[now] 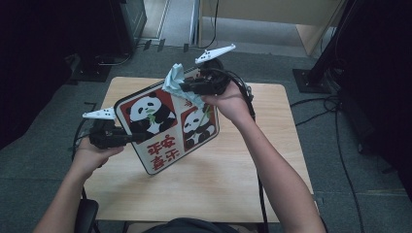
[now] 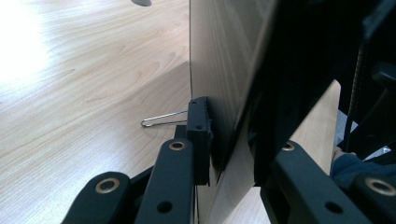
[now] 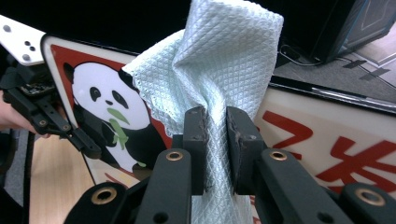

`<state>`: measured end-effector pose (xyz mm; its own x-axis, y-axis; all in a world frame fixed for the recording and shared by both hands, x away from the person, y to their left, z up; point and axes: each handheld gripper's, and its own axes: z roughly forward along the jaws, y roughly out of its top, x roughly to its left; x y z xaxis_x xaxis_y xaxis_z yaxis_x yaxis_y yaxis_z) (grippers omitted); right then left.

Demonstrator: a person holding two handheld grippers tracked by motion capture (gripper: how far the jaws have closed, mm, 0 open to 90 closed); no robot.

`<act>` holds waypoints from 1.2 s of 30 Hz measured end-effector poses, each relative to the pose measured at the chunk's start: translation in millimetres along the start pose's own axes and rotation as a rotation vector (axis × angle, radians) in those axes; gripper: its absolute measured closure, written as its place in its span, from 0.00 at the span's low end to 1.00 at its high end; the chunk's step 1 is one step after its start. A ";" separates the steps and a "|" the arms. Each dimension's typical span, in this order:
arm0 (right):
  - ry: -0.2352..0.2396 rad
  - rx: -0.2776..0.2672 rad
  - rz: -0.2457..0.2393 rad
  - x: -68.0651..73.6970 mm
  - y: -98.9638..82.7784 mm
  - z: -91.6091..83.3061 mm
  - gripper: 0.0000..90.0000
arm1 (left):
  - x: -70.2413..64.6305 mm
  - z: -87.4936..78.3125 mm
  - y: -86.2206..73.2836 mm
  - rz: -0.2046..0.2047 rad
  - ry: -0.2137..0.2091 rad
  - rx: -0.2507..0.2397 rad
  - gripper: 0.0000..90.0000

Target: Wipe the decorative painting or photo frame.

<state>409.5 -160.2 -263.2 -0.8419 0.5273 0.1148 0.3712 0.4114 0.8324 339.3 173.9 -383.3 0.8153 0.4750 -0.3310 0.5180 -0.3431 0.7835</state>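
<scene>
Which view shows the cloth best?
The right gripper view: the pale blue cloth fills its middle, weave visible, pinched between the jaws. The high view shows it small above the panda board. The left gripper view offers nothing.

Red Chinese characters on the panda board

The board [image 1: 167, 124], held tilted above the table [image 1: 252, 160], carries two panda pictures and red Chinese characters on a pale panel near its lower corner; in the high view they stand upside down, and two of them look like 平安, the rest too small to make out. In the right gripper view, parts of large red strokes show on the board's [image 3: 327, 140] pale area at the right, cut off and unreadable.
</scene>
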 end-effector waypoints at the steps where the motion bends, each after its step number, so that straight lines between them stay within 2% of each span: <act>1: -0.003 0.004 0.000 0.3 0.0 1.7 0.89 | 0.0 0.0 0.0 -0.001 0.000 0.000 0.87; 16: 0.003 0.012 0.009 -2.2 -11.7 9.1 0.89 | 0.0 0.2 -0.3 -0.006 -0.003 -0.002 0.87; 36: 0.032 0.012 0.047 -6.8 -46.9 20.6 0.88 | 0.1 0.5 -0.4 -0.006 -0.003 -0.003 0.87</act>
<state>405.9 -167.8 -314.2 -0.8354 0.5224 0.1709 0.4151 0.3960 0.8191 339.4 173.7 -383.9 0.8130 0.4746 -0.3372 0.5221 -0.3380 0.7830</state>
